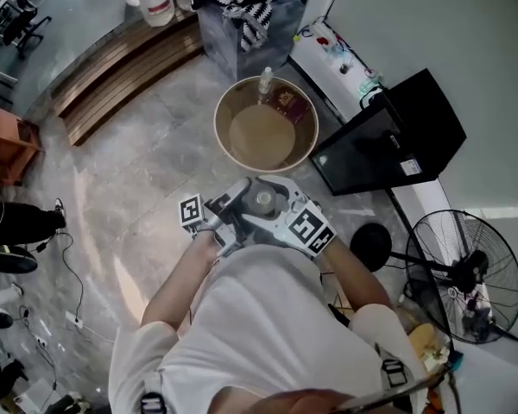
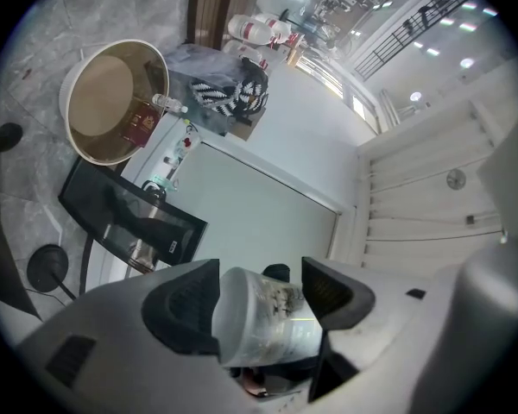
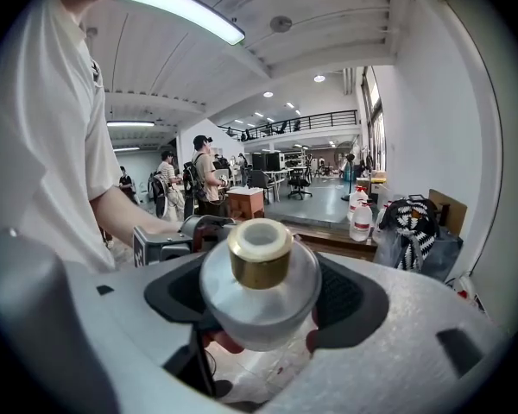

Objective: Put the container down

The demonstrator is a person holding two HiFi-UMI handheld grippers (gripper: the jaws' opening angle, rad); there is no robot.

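The container [image 1: 262,201] is a frosted bottle with a gold neck, held in the air in front of the person's chest. In the head view my left gripper [image 1: 240,202] and my right gripper [image 1: 281,203] close on it from either side. In the left gripper view the container's printed body [image 2: 268,317] sits between the dark pads of the left gripper [image 2: 259,296]. The right gripper view shows the container's rounded shoulder and gold neck [image 3: 259,266] wedged between the right gripper [image 3: 259,298] pads.
A round tan table [image 1: 233,115] stands just ahead, bearing a small bottle [image 1: 265,83] and a red booklet [image 1: 287,107]. A black panel [image 1: 388,136] and a floor fan [image 1: 462,274] stand to the right. Wooden steps [image 1: 121,67] run at the far left.
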